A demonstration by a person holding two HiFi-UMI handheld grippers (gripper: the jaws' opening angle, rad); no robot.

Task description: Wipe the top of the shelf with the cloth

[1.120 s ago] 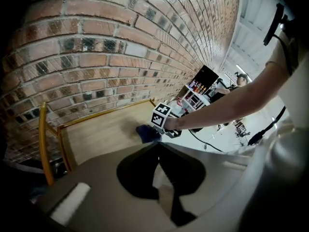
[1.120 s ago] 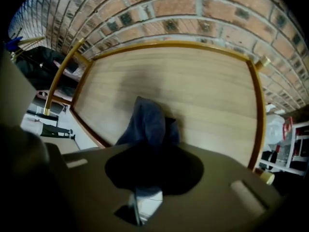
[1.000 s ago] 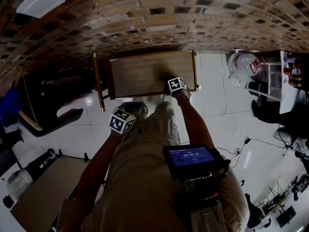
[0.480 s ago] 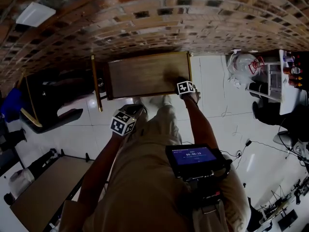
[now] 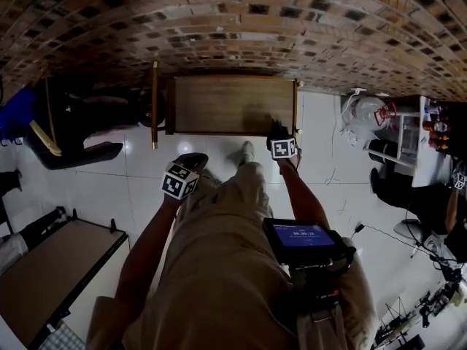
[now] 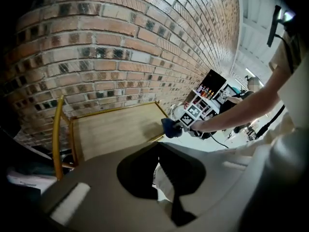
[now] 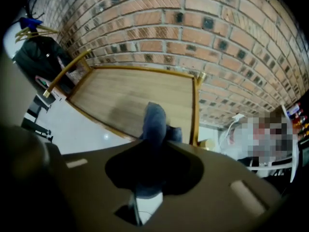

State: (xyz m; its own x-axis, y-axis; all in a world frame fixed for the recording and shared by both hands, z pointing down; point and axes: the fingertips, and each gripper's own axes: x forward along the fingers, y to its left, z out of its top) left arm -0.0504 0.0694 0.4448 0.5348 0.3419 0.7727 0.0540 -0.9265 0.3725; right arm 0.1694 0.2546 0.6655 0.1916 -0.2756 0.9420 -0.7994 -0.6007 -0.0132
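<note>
Holding the blue cloth (image 7: 155, 122) clamped between its jaws, your right hand-held gripper (image 5: 278, 133) is at the front right corner of the wooden shelf (image 5: 219, 104) top. Your left hand-held gripper (image 5: 191, 163) hangs closed and empty above the white floor (image 5: 95, 188). A brick wall (image 5: 219, 28) backs the shelf.

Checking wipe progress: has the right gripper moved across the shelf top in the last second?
Yes. The right gripper, shut on the cloth, slid rightward along the shelf's front edge to its right corner.
</note>
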